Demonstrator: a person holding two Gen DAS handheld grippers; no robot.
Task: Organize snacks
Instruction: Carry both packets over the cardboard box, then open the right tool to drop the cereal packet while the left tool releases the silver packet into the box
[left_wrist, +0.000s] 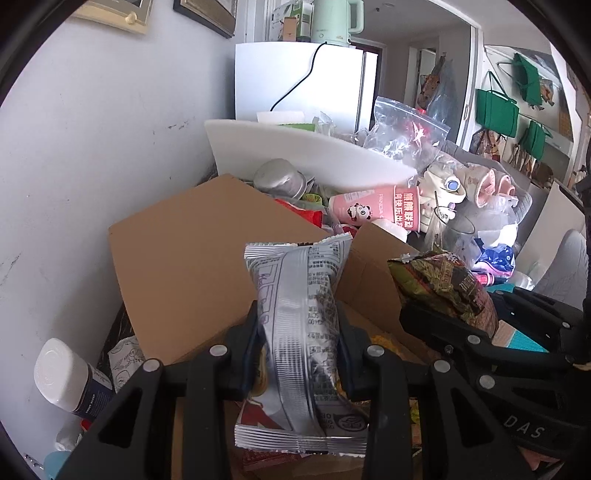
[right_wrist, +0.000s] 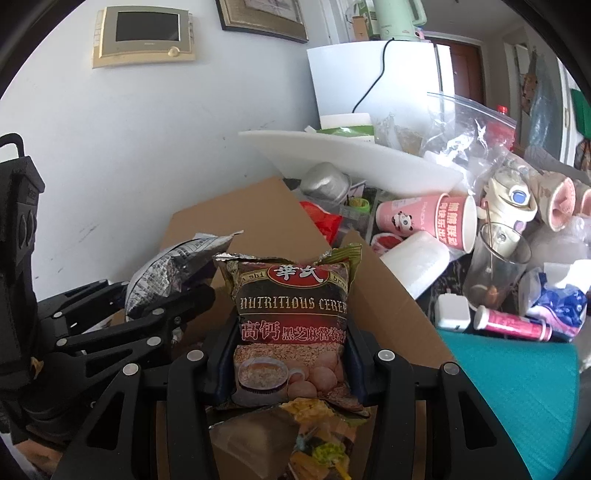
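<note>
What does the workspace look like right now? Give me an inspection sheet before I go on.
Surface: mostly hidden under clutter; a teal mat lies at the right.
Job's things: silver snack packet in the left tongs; cereal packet in the right tongs; both over an open cardboard box with more snacks inside.
Clutter: pink panda cup lying on its side, glass, zip bag, white tray, metal pot, white-capped bottle.
Grippers: each pair of tongs shut on its packet, side by side.
Cables: a black cord runs down the white fridge.
Surroundings: wall panel, green kettle, green bags hanging.
</note>
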